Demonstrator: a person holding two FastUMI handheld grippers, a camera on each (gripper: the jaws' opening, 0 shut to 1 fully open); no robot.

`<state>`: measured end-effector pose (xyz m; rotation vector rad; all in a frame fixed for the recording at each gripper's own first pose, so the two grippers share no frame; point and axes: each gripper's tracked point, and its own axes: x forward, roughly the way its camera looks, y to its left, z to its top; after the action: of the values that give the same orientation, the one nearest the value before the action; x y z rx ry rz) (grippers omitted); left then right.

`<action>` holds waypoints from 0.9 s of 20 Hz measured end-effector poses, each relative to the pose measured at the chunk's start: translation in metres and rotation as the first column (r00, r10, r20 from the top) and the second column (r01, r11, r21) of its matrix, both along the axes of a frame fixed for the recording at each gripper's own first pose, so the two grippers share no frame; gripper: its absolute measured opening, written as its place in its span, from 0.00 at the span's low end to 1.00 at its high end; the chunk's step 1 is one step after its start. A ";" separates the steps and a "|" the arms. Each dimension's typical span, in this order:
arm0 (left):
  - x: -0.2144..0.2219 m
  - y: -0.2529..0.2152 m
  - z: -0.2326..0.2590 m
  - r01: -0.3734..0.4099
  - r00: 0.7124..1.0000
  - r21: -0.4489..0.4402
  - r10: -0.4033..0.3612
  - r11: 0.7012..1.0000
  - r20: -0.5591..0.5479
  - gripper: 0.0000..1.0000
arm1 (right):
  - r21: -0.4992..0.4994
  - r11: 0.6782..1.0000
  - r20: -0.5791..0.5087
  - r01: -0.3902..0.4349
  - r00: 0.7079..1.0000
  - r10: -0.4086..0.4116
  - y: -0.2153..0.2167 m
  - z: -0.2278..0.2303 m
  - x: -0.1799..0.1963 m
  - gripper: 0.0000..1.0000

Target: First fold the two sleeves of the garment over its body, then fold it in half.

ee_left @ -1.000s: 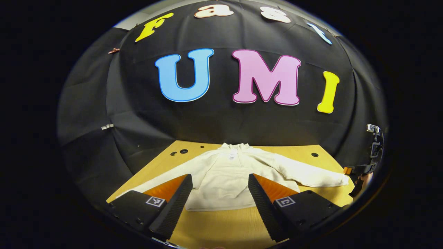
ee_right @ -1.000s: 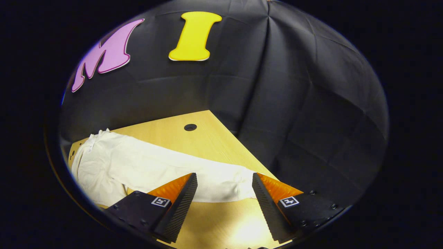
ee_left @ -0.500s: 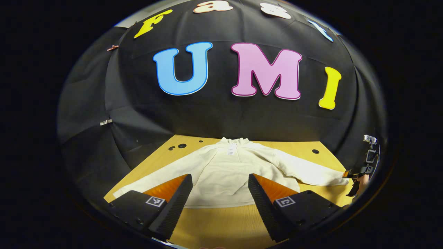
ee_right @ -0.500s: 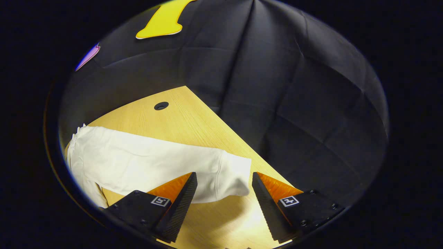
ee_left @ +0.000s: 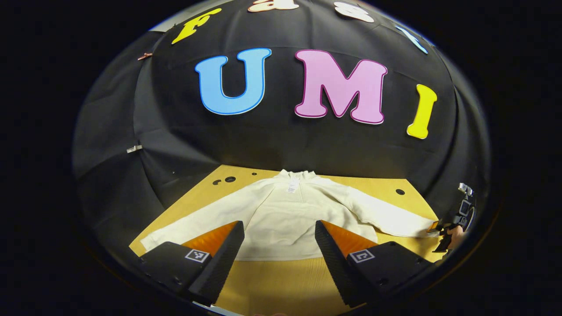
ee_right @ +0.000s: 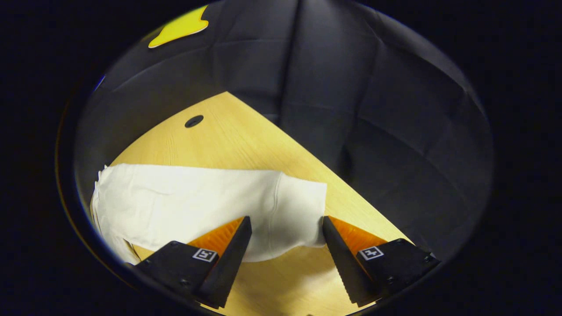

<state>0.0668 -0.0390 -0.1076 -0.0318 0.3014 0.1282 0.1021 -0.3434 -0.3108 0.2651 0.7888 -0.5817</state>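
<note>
A cream long-sleeved garment (ee_left: 285, 219) lies flat on the wooden table (ee_left: 272, 281), collar toward the wall, both sleeves spread outward. My left gripper (ee_left: 279, 239) hangs open above the hem near the table's front. The left sleeve (ee_left: 193, 226) runs past its left finger. In the right gripper view, my right gripper (ee_right: 284, 237) is open and straddles the cuff (ee_right: 298, 210) of the right sleeve (ee_right: 189, 202), with the cloth between its fingers and not pinched. The left gripper view shows the right gripper (ee_left: 441, 228), small, at that sleeve's end.
The table has round holes near its back edge (ee_left: 230, 179) (ee_right: 193, 121). Its right edge (ee_right: 351, 193) runs just beyond the cuff. Black cloth wall (ee_left: 281, 145) closes the back and sides. Bare wood lies in front of the hem.
My right gripper has moved forward and down onto the right cuff, which now sits between its fingers. The left gripper has shifted only slightly and stays open.
</note>
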 end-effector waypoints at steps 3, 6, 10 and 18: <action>0.001 -0.001 -0.003 -0.001 1.000 -0.005 0.001 1.000 -0.006 1.00 | 0.002 0.999 0.000 -0.037 0.999 0.037 0.003 -0.003 0.005 0.96; 0.000 0.002 -0.004 -0.011 1.000 -0.018 0.011 1.000 -0.013 1.00 | 0.005 0.997 -0.007 -0.082 0.997 0.082 0.016 -0.005 0.015 0.63; -0.006 0.009 -0.007 -0.032 0.999 -0.018 0.032 0.999 -0.035 0.99 | 0.011 0.996 -0.014 -0.090 0.996 0.090 0.020 -0.002 0.015 0.21; -0.015 0.044 -0.007 -0.090 0.994 -0.012 0.089 0.996 -0.060 1.00 | 0.018 0.991 -0.031 -0.134 0.990 0.134 0.028 0.009 0.021 0.11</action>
<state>0.0520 0.0050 -0.1144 -0.0560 0.3602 0.2158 0.1227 -0.3155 -0.3014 0.2156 0.8358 -0.4541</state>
